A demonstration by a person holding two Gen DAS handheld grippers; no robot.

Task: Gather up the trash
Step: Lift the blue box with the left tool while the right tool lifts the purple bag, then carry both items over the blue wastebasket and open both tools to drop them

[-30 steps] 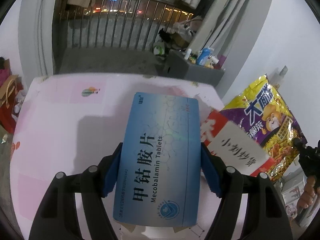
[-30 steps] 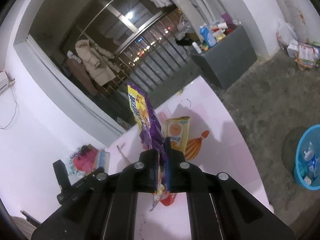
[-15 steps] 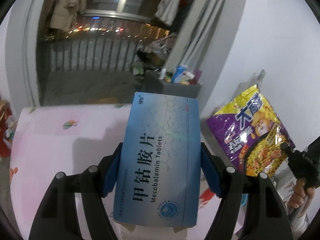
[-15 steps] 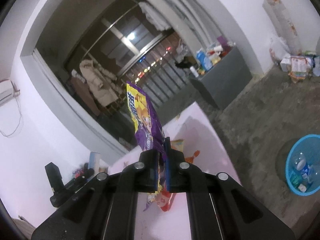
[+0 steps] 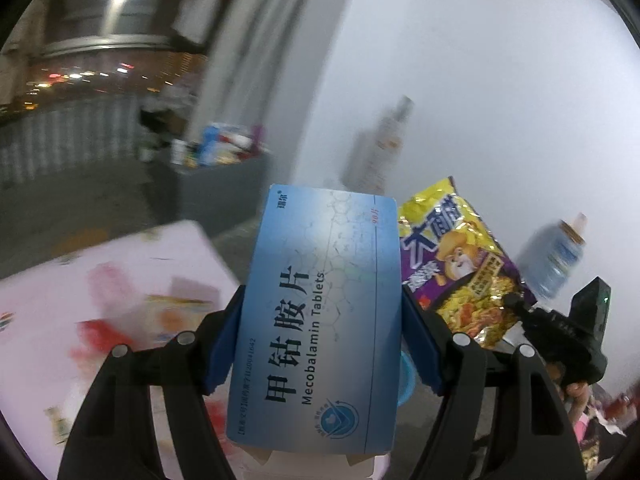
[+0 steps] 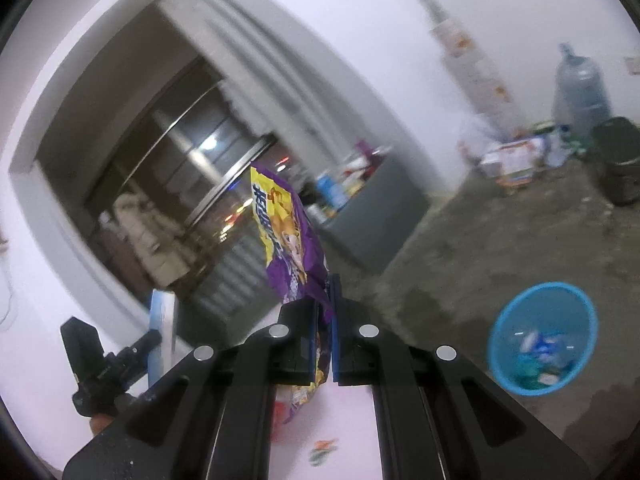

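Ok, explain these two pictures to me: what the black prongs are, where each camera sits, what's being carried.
No robot: a person holds a handheld two-finger gripper in each hand, with a fisheye camera on each looking along its fingers. In the left wrist view, the left gripper clamps a blue tablet box. In the right wrist view, the right gripper is shut on a purple and yellow snack bag. Each view also catches the other gripper. Blurred wrappers lie on the pink table. A blue basket with trash stands on the floor.

Right gripper [image 6: 323, 320] pinches snack bag [image 6: 286, 240] — blue basket [image 6: 516, 316] beyond.
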